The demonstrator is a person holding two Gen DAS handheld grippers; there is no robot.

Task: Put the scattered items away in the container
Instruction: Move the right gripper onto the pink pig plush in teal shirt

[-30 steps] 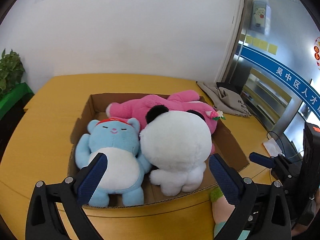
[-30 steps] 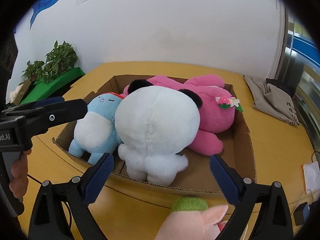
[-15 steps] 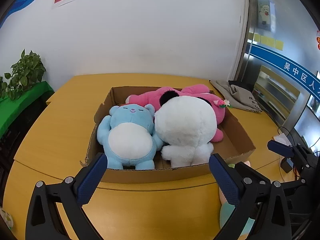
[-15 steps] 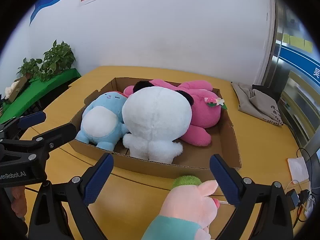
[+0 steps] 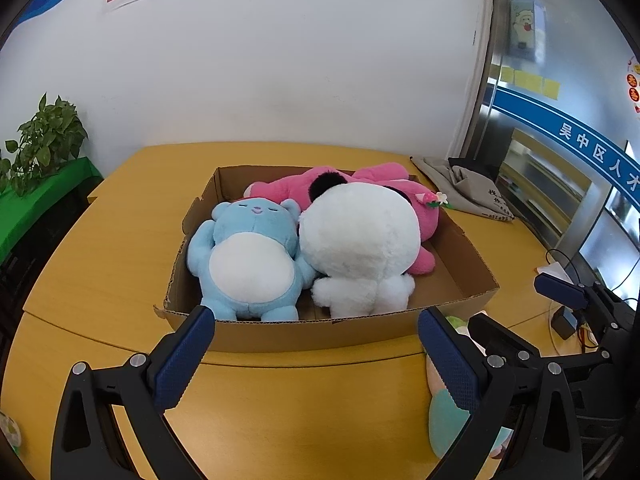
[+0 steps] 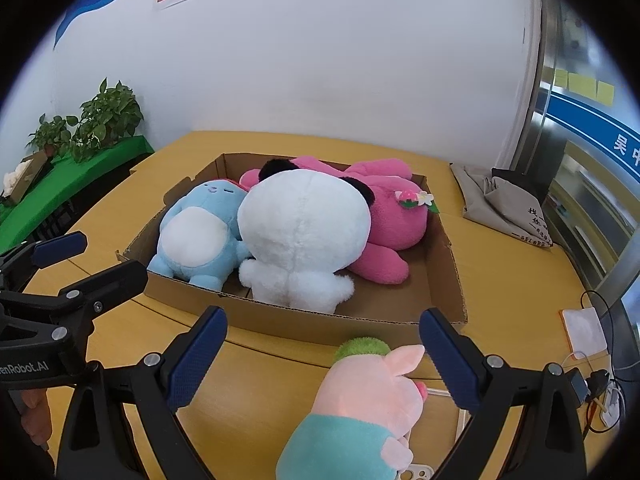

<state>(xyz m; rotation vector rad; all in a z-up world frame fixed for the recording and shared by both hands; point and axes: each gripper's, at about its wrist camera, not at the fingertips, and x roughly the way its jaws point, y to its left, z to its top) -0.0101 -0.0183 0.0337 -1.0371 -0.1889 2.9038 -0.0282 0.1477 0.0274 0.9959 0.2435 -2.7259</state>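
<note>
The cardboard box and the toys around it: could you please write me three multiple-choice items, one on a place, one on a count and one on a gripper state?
1. Where does the peach plush toy lie?
A. inside the cardboard box
B. on the table in front of the box
C. on the green shelf

2. How many plush toys are in the cardboard box?
A. three
B. one
C. five

3. How is the right gripper?
A. shut on the peach toy
B. shut on the box wall
C. open, holding nothing

Answers: 1 B, it rests on the table below the box's near wall. 2 A, blue bear, white panda, pink plush. 3 C, its pads stand wide apart.
</note>
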